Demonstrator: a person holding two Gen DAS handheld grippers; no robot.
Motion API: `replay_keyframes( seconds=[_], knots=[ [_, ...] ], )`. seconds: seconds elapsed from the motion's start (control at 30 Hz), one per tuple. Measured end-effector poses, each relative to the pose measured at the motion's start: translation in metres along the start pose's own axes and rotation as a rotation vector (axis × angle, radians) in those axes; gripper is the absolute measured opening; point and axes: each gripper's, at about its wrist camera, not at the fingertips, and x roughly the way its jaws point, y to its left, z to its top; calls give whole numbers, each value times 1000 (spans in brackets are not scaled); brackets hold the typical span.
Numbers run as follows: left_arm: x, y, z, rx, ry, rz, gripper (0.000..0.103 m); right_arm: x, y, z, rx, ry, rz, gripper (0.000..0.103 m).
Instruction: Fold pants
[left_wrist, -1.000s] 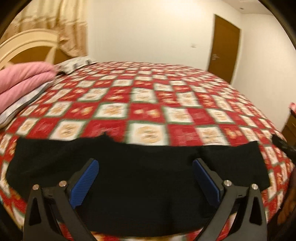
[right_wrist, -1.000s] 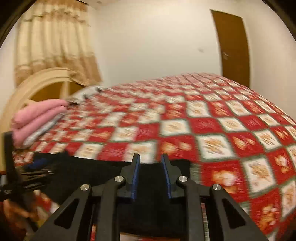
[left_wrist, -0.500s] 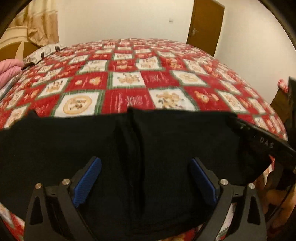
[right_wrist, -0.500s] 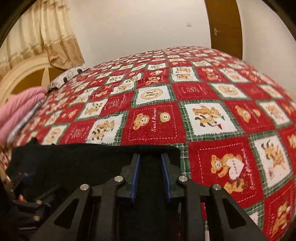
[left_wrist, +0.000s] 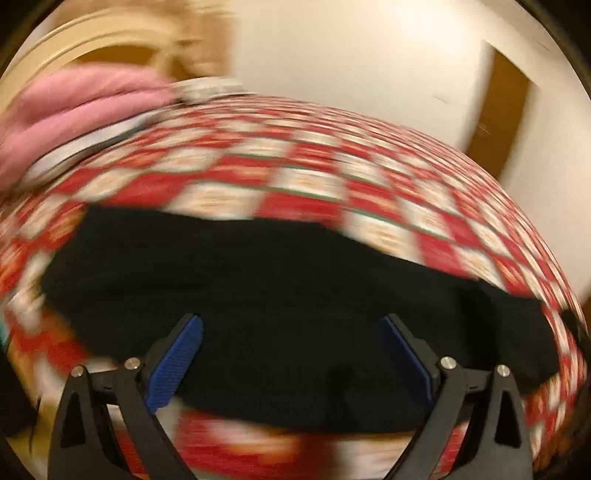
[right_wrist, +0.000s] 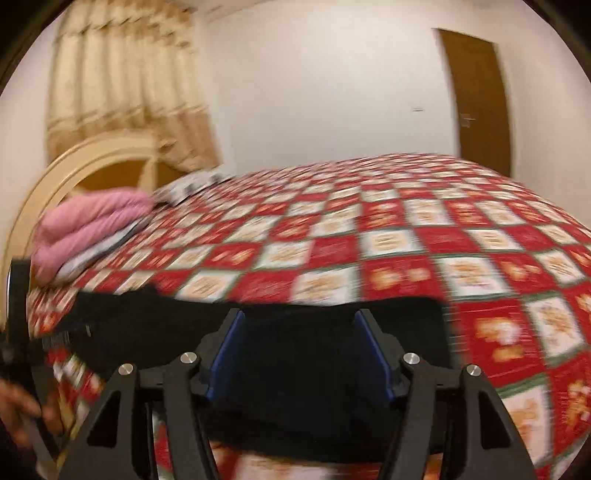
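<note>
black frames | blue ribbed fingers (left_wrist: 177, 360) | silver screws (right_wrist: 410, 357)

I counted one pair of black pants (left_wrist: 280, 291), two pink pillows (right_wrist: 92, 225), one door (right_wrist: 476, 99), one curtain (right_wrist: 122, 85).

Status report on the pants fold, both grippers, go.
Left gripper open, empty. Right gripper open, empty. Black pants lying flat on the checked quilt near its front edge. Nothing in the way; pink bedding far left.
</note>
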Motion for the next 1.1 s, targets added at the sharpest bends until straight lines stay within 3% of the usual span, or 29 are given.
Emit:
replay_keyframes(
  seconds=[0.1,0.2,0.37,0.43,0.57,0.63,0.67,0.73,0.8,0.83,0.93,1.03,1.1],
  knots=[
    [-11,73,0,-163,-27,139,99,21,31,-13,-68,69,53,63],
    [-9,118,-3,-300,-13,201,100,59,48,-30,-116,248,37,64],
    [21,166,-6,-517,55,130,100,49,54,-28,-108,217,41,69],
    [28,172,-5,-554,45,126,100,36,51,-25,-78,179,44,69],
    [32,173,2,-566,-4,132,100,23,47,-18,-52,145,39,69],
    [28,173,4,-577,-37,120,84,21,46,-17,-36,143,39,69],
    [28,173,6,-571,-46,119,68,22,45,-17,-26,143,38,69],
    [26,174,8,-559,-53,119,56,20,41,-16,-6,143,36,69],
    [24,176,9,-553,-70,62,24,18,33,-16,22,137,29,69],
    [22,176,9,-557,-69,31,24,16,27,-15,48,133,21,69],
    [10,162,18,-516,-113,50,23,9,8,-13,110,118,6,69],
    [-10,122,34,-377,-182,32,22,1,-16,-11,179,101,-22,69],
    [-28,82,44,-253,-236,-20,22,-3,-32,-9,225,92,-32,69]
  ],
)
